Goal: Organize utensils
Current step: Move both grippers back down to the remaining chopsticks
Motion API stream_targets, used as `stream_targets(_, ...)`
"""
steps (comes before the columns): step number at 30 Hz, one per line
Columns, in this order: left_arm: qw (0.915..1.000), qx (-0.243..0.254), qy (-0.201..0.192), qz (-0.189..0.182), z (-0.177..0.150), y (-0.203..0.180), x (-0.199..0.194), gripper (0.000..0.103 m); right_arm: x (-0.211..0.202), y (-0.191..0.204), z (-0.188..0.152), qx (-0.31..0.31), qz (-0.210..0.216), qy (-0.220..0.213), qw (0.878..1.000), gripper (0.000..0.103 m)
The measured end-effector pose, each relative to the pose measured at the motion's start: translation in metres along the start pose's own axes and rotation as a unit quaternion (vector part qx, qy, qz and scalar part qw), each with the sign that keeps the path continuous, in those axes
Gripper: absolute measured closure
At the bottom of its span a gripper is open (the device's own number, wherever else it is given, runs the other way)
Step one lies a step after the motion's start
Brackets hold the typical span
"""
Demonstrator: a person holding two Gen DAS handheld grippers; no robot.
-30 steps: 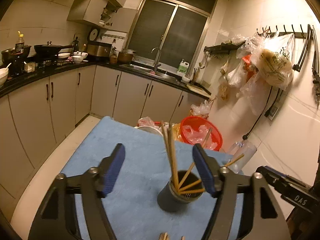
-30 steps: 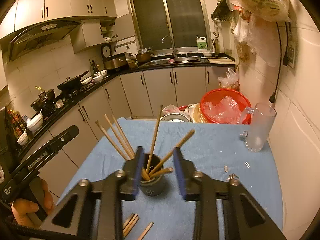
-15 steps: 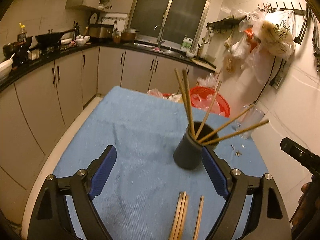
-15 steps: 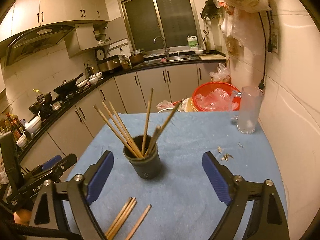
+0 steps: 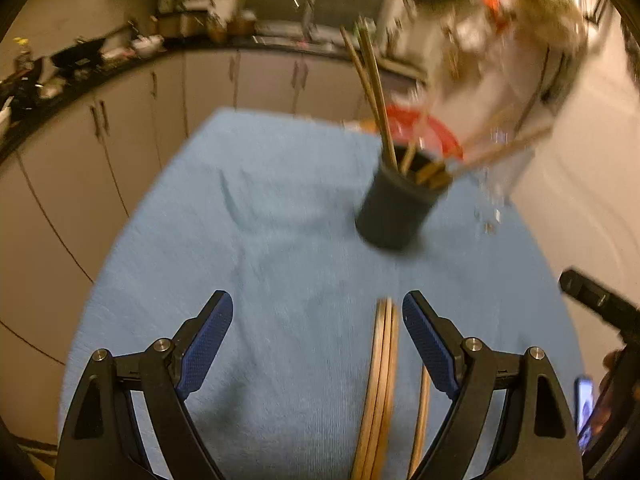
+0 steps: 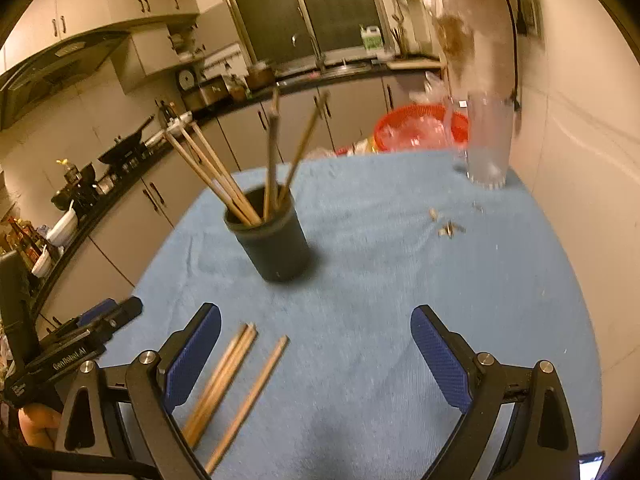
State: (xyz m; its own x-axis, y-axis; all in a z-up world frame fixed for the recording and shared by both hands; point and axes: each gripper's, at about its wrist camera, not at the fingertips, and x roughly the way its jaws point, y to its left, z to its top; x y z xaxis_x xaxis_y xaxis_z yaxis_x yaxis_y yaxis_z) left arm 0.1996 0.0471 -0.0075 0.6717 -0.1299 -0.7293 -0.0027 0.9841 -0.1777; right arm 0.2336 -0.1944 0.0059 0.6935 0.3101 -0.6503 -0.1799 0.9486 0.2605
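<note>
Jaws of both grippers gape wide, empty; loose chopsticks lie between the left gripper jaws.

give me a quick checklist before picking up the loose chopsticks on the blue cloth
1. Left gripper open, nothing between its fingers but cloth and chopstick tips: ok.
2. Right gripper open and empty: ok.
3. Loose chopsticks lying flat on the blue cloth, reachable: ok.
4. Dark holder upright with room inside: ok.
5. Exact count of loose chopsticks: cannot tell, a bundle lies pressed together.
6. Glass pitcher clear of the path: ok.
</note>
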Motion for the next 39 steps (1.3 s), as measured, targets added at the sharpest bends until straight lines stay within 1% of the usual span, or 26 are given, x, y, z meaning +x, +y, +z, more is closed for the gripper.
stream_targets(3,0.9992,0.018,0.036,0.008,-0.006,-0.006,0.023,0.017,0.006,-0.004,-0.006,0.004,-0.001,0.012,1.0,0.005)
stream_targets(6,0.9971,0.042,0.059,0.024,-0.008,-0.014,0.044,0.017,0.009,-0.004,-0.009,0.002,-0.004,0.015,1.0,0.005)
stream_targets(9,0.9944,0.07,0.068,0.041,-0.007,-0.023,0.056,0.017,0.01,-0.006,-0.008,0.001,-0.005,0.018,1.0,0.005)
stream_targets(12,0.9921,0.091,0.074,0.045,-0.004,-0.032,0.066,0.017,0.012,-0.007,-0.007,0.002,-0.008,0.021,1.0,0.005)
stream_targets(14,0.9893,0.11,0.078,0.054,-0.004,-0.038,0.072,0.018,0.015,-0.008,-0.007,0.003,-0.008,0.024,1.0,0.005)
stream_targets(17,0.9851,0.132,0.089,0.066,-0.006,-0.042,0.081,0.024,0.02,-0.009,-0.007,0.002,-0.01,0.03,1.0,0.005)
stream_targets(18,0.9849,0.132,0.095,0.061,-0.006,-0.042,0.083,0.027,0.022,-0.009,-0.006,0.002,-0.009,0.032,0.999,0.005)
stream_targets(19,0.9863,0.127,0.092,0.052,-0.007,-0.041,0.083,0.028,0.023,-0.008,-0.006,0.001,-0.009,0.034,0.999,0.005)
stream_targets(25,0.9865,0.126,0.098,0.038,-0.007,-0.042,0.085,0.028,0.038,-0.005,-0.005,0.002,-0.008,0.049,0.999,0.005)
stream_targets(31,0.9869,0.122,0.1,0.034,-0.006,-0.04,0.086,0.027,0.05,-0.006,-0.007,0.014,-0.007,0.065,0.998,0.005)
stream_targets(32,0.9864,0.125,0.099,0.042,-0.006,-0.038,0.085,0.027,0.051,-0.006,-0.007,0.014,-0.007,0.066,0.998,0.005)
stream_targets(33,0.9841,0.132,0.107,0.052,-0.006,-0.038,0.088,0.038,0.053,-0.006,-0.007,0.014,-0.007,0.069,0.998,0.005)
stream_targets(34,0.984,0.135,0.104,0.05,-0.007,-0.037,0.088,0.045,0.056,-0.005,-0.007,0.014,-0.007,0.074,0.997,0.005)
stream_targets(35,0.984,0.136,0.106,0.045,-0.006,-0.032,0.087,0.047,0.059,-0.003,-0.006,0.013,-0.007,0.082,0.997,0.008)
stream_targets(36,0.9841,0.134,0.109,0.041,-0.005,-0.028,0.086,0.051,0.064,-0.002,-0.006,0.013,-0.005,0.094,0.995,0.018)
stream_targets(37,0.9838,0.134,0.113,0.039,-0.004,-0.024,0.084,0.056,0.07,0.0,-0.006,0.014,0.001,0.108,0.994,0.025)
stream_targets(38,0.9832,0.134,0.117,0.039,-0.003,-0.02,0.082,0.059,0.076,0.002,-0.006,0.017,0.005,0.121,0.993,0.04)
stream_targets(39,0.9828,0.135,0.121,0.038,-0.002,-0.016,0.081,0.065,0.086,0.003,-0.007,0.024,0.013,0.144,0.989,0.052)
